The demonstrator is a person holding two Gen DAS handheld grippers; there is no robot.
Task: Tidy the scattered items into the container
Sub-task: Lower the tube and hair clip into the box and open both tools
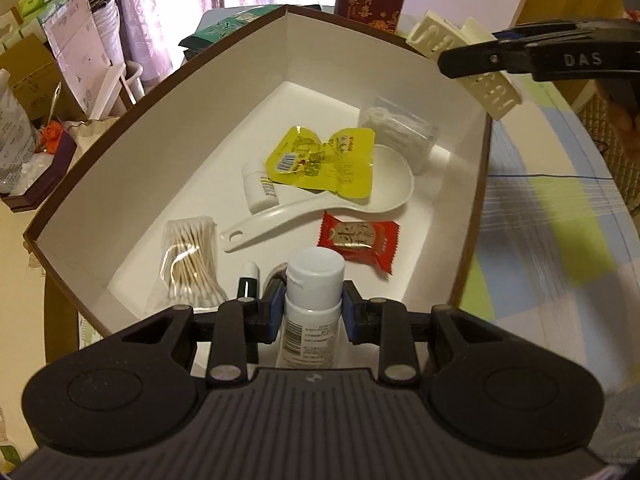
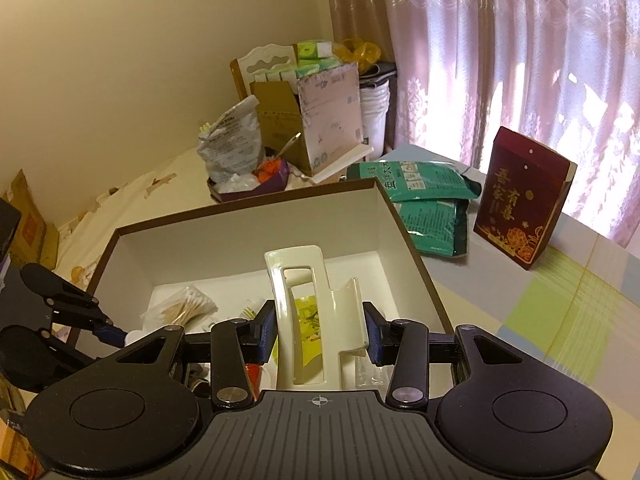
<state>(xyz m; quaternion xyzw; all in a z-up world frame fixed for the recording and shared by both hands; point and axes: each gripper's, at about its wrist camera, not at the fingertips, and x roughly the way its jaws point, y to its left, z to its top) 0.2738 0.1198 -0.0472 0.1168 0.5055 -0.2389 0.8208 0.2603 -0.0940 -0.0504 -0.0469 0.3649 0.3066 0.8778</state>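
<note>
Your left gripper point(image 1: 312, 312) is closed on a small white bottle point(image 1: 310, 308), its blue pads pressing the neck just under the pale cap, so the jaws stand only narrowly apart. The bottle hangs over the near corner of the box point(image 1: 132, 136), inside its walls, with the gripper pitched steeply down toward the box floor.

Your right gripper point(image 2: 320, 336) grips a cream hair claw clip point(image 2: 316, 312) across its width, jaws about halfway apart and pads flat on both sides. From the left wrist view the clip sits over the far right rim of the box, part inside and part outside the wall; the gripper slants down toward the box interior.

On the box floor, a white rice scoop point(image 1: 320, 204) lies across the middle, a yellow packet point(image 1: 324, 160) overlapping its bowl, a red candy wrapper point(image 1: 358, 242) just nearer you than the scoop, and a pack of cotton swabs point(image 1: 188, 260) toward the left wall. A small white tube point(image 1: 260, 188) rests against the yellow packet, and a clear pouch point(image 1: 396, 132) sits at the far right corner.
</note>
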